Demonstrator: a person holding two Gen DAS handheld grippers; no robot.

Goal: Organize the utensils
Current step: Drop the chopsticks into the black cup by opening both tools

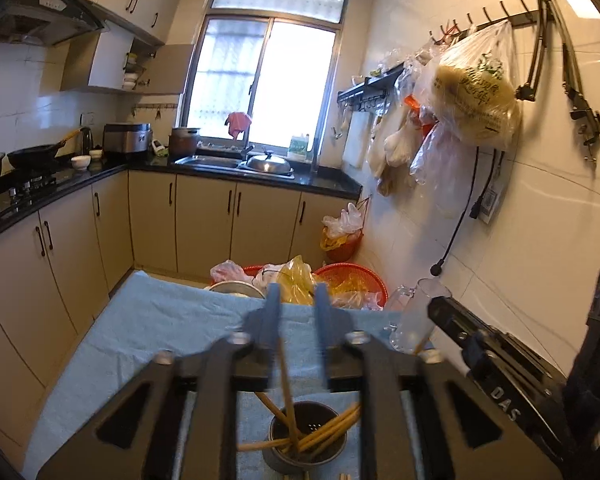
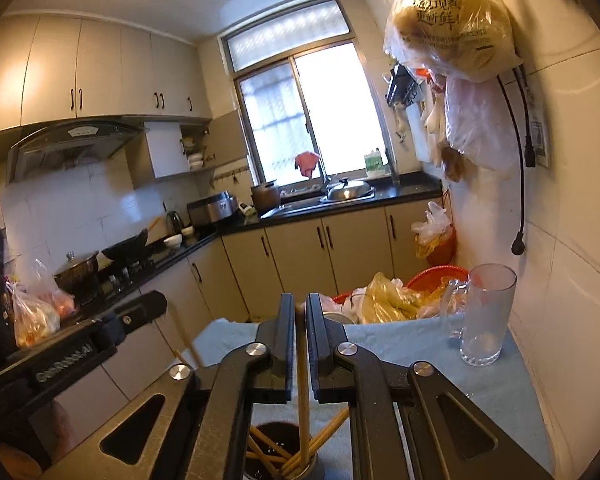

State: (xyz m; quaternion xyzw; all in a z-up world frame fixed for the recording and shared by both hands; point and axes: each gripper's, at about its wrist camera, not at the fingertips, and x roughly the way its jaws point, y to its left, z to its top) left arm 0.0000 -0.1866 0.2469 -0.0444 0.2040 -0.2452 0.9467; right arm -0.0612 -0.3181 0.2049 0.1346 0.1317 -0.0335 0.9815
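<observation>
- Kitchen setting: a tabletop covered by a light blue cloth (image 1: 160, 320) stands in front of beige cabinets and a bright window.
- Right tongs (image 2: 299, 300) are pressed almost together, pinching a single chopstick (image 2: 302, 360) that stands nearly upright between the pads, with its lower end down in the holder.
- Left tongs (image 1: 297, 292) are spread. A leaning chopstick (image 1: 286, 380) runs along the inner side of the left finger, with a clear gap to the other finger, so it is not gripped. Its lower end sits in the holder too.
- Directly below both tongs is the utensil holder (image 1: 276, 460), a dark round cup with a perforated bottom, standing upright on the cloth.
- More chopsticks (image 1: 332, 430) lie tilted inside the holder, fanning out over its rim toward the right.
- A clear glass mug (image 2: 486, 316) stands upright on the cloth near the tiled wall, to the right of the holder and apart from it.
- Beyond the far edge of the tabletop are red baskets (image 1: 360, 276) heaped with crumpled plastic bags.
- On the right wall a printed plastic bag (image 1: 476, 88) hangs from a hook rail, with other bags below it.
- Farther back, a metal lid (image 1: 268, 162) sits in the sink under the window, and a black wok (image 1: 32, 156) is on the stove at the left.
</observation>
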